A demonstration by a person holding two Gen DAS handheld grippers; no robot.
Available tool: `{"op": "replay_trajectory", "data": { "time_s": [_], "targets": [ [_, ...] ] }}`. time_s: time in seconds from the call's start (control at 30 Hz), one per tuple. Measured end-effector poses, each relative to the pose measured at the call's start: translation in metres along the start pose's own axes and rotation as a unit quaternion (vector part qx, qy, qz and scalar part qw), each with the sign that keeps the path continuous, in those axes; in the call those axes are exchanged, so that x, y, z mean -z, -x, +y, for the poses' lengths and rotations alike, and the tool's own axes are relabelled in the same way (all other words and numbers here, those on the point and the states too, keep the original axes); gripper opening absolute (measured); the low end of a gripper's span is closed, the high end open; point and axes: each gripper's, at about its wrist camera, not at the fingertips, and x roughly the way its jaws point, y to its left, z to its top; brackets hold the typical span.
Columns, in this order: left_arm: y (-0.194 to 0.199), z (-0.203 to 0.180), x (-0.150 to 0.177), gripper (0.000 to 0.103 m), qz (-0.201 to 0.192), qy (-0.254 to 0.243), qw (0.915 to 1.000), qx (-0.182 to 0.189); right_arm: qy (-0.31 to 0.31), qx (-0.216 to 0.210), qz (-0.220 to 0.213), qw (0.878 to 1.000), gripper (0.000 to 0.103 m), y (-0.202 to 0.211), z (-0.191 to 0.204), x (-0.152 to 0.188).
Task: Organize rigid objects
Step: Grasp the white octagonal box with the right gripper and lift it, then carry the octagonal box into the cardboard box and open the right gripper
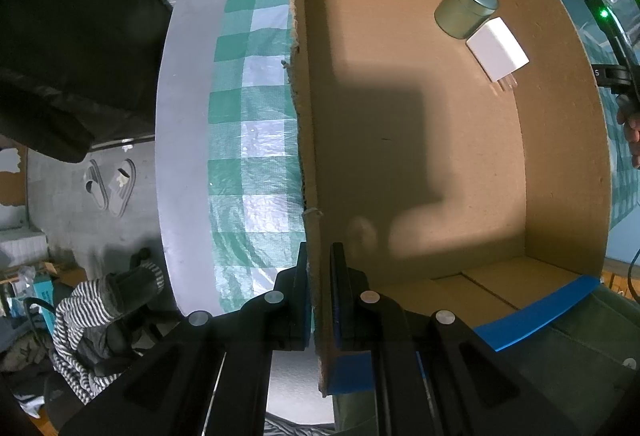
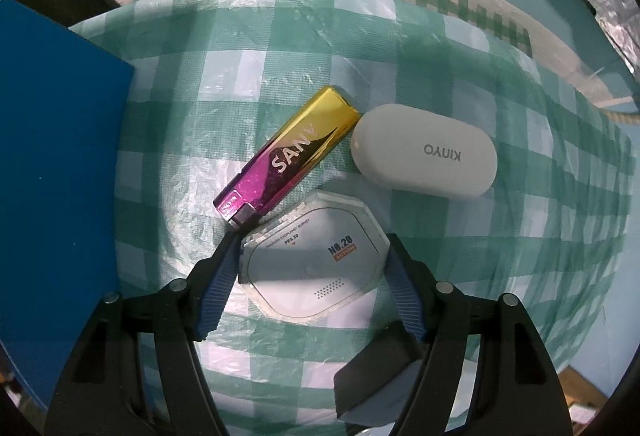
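Right gripper wide open, straddling the flat hexagon case on the checked cloth, holding nothing. Lying crosswise between the fingers, probably not touched yet. Just beyond: lighter slanting up-right, white oval case. Left gripper pinched on the cardboard box wall, tin and charger at the far corner inside.

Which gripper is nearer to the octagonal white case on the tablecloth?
Right. The right gripper straddles the octagonal case, open. The left gripper is clamped on the cardboard box wall.
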Motion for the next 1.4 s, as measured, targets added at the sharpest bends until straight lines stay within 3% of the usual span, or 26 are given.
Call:
{"op": "replay_trajectory", "data": {
  "time_s": [0.53, 1.4],
  "targets": [
    [-0.002, 0.0, -0.001, 0.008, 0.001, -0.005, 1.0, -0.002, 0.03, -0.007, -0.015, 0.999, 0.068, 0.014, 0.009, 0.022],
    [-0.001, 0.001, -0.002, 0.008, -0.001, -0.007, 1.0, 0.001, 0.088, -0.052, -0.07, 0.992, 0.068, 0.122, 0.055, 0.015]
  ]
}}
